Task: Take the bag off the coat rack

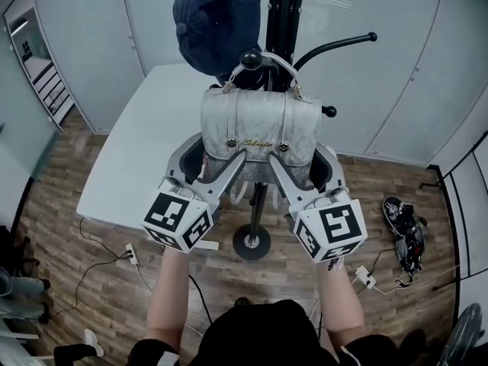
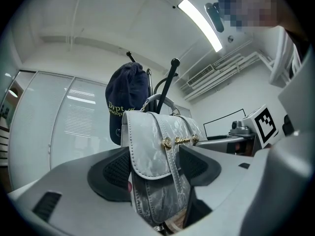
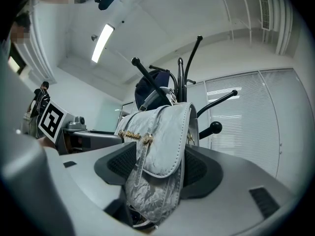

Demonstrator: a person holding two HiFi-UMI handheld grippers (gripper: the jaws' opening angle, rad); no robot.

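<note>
Bag (image 1: 259, 132) upright, long axis left-right

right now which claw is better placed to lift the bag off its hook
Left, narrowly. Both claws grip the bag at its ends, but the hook carrying the handle sits over its left half, nearer the left claw, and a peg knob crowds the right claw.

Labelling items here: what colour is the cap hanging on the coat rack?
Navy blue; the cap shows best in the head view.
</note>
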